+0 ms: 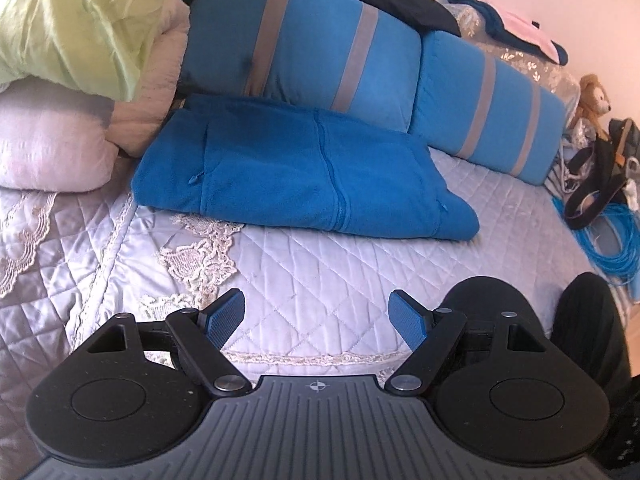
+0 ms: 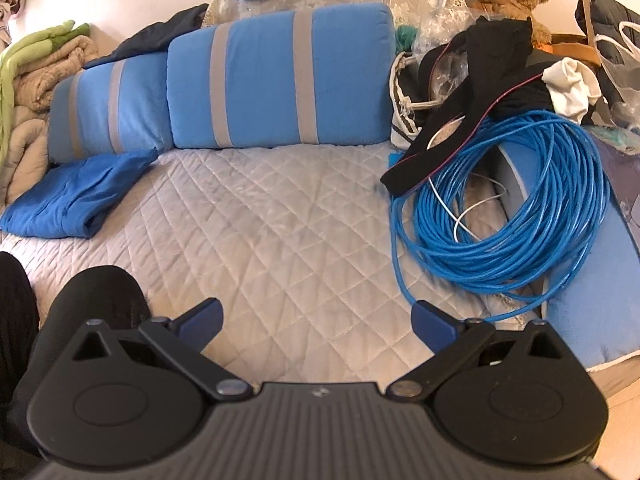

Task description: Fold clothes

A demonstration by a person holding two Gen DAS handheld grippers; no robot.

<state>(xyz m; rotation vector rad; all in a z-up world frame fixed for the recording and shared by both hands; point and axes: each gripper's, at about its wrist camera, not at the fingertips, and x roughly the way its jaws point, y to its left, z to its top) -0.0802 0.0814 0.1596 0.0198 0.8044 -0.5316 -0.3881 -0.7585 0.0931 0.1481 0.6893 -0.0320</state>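
Up ahead of the left gripper (image 1: 316,320), across a stretch of bare quilted bedspread (image 1: 320,264), lies the blue fleece garment (image 1: 304,176) — folded into a thick slab, its far edge tucked against the striped blue cushions (image 1: 320,48). Its long axis runs side to side across the left wrist view, dipping a little towards the right. The left jaws stand wide with nothing between them, only quilt showing in the gap. Over on the right wrist view, the right gripper (image 2: 316,328) is spread just as wide and just as empty, and here the same garment (image 2: 76,196) sits far off to the left edge, only one end showing. So the left hand looks the nearer and squarer to it — the right would have to swing across. Straight ahead and to the right of the right gripper there's a coil of blue cable (image 2: 508,208) with a black strap draped over it, well clear of the fleece. Neither gripper touches the cloth.
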